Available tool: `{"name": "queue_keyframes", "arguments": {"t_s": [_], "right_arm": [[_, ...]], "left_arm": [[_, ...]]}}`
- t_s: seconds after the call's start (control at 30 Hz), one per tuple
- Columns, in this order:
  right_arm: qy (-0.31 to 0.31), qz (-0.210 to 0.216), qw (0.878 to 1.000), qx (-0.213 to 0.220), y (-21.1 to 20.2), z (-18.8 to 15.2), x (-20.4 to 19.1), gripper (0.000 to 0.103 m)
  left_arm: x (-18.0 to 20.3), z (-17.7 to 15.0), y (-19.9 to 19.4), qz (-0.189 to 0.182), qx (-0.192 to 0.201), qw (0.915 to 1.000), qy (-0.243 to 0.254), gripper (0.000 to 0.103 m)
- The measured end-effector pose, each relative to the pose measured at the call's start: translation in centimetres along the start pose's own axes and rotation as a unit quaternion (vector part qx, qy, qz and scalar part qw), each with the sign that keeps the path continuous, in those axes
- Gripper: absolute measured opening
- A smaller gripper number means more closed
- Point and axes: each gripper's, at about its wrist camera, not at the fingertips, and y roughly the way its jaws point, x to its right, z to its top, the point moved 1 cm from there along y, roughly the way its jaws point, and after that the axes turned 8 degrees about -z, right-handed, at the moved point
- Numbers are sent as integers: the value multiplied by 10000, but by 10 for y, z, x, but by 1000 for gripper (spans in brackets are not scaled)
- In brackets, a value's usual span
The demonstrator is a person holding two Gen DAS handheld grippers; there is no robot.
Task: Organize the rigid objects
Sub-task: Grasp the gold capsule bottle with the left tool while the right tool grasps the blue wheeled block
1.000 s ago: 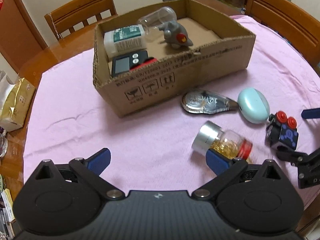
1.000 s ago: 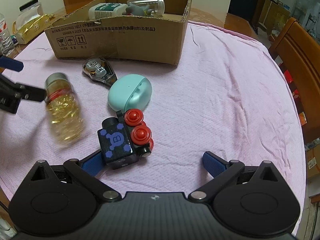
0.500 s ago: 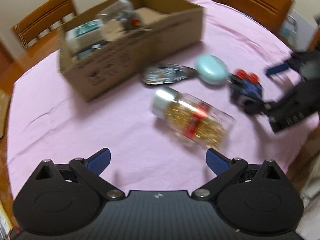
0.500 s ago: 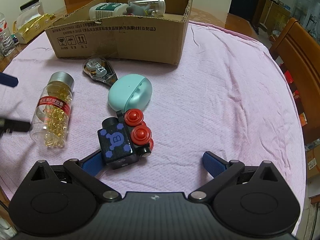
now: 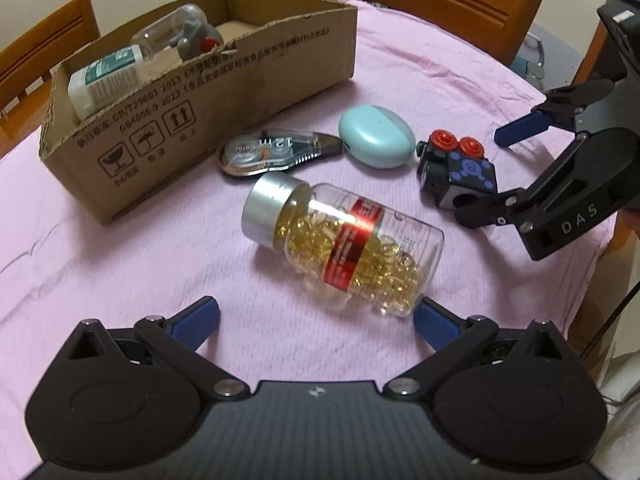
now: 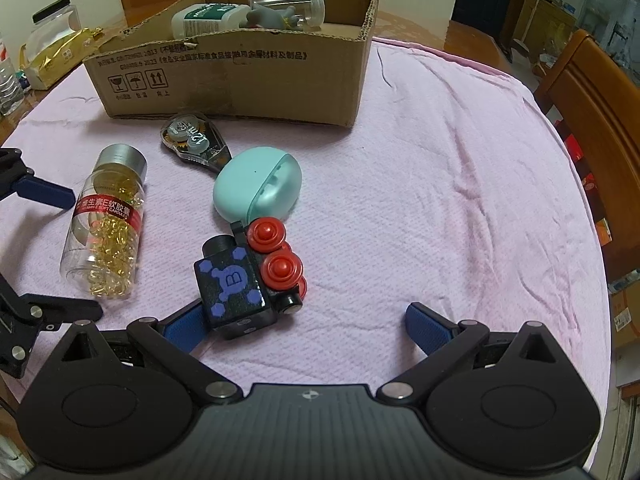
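A clear capsule bottle (image 5: 344,244) with a silver cap lies on its side on the pink cloth, its base close to my open left gripper (image 5: 316,318); it also shows in the right wrist view (image 6: 106,224). A black and blue toy block with red knobs (image 6: 250,276) lies by the left finger of my open right gripper (image 6: 304,324), also seen from the left (image 5: 458,170). A teal oval case (image 6: 258,186) and a correction tape (image 6: 194,140) lie in front of the cardboard box (image 6: 240,68).
The box holds a white bottle (image 5: 106,78), a clear jar (image 5: 168,34) and a grey toy (image 5: 196,40). Wooden chairs (image 5: 448,4) stand round the table. A gold packet (image 6: 56,58) and a container lie at the far left. The table edge is close on the right.
The left gripper swung round to face the capsule bottle, which rolled and now lies still just ahead of its fingers. The right gripper has not moved.
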Motion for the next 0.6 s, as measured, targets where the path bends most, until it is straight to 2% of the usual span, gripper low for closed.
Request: {"name": "queue_keyframes", "arguments": {"t_s": [0.23,0.37,0.6], "right_arm": [[127,-71,9999,-40,-1,0,-1,103],[162,-92,9998,-50,-1,0,-2,103],[97,-56,9999,-9,-1,0,-1,103]], "left_arm": [[-2,4,3,-121,179,9995,219,103],[1,8,2,25,310,9986,424,102],[1,19,1,14,483,9974,530,102]]}}
